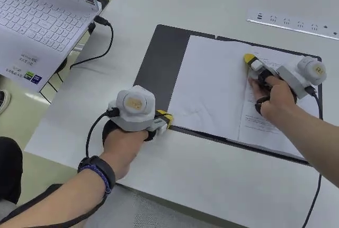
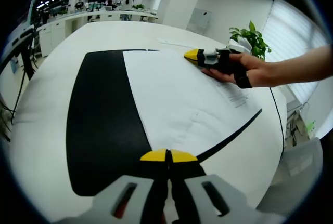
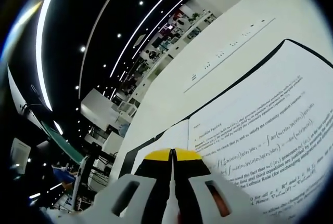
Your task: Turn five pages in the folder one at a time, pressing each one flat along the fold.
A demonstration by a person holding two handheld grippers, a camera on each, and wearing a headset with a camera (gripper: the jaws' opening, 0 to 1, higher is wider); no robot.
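Right gripper [image 1: 250, 59], jaws closed empty, presses the printed equations page [image 1: 259, 126] near the fold; left gripper [image 1: 163, 118], jaws likewise closed, rests at the black folder [image 1: 159, 64] edge.

**A:** What is the folder [image 1: 159, 64] cover made of?

**B:** It looks like dark plastic: matt, smooth, with hardly any shine.

**A:** And the sheets in it?

**B:** Plain white paper. The blank page [image 1: 212, 85] is matt with a few faint creases. The printed page [image 1: 265, 125] is the same paper, with black print.

**A:** The bench [image 1: 201, 0]?

**B:** White and smooth, with a soft sheen in the left gripper view.

**A:** And the tools?

**B:** The left gripper [image 1: 165, 118] and right gripper [image 1: 249, 58] have pale grey matt shells that look like plastic. Their yellow tips look slightly glossy. The laptop [image 1: 37, 21] has a silvery-white matt casing.
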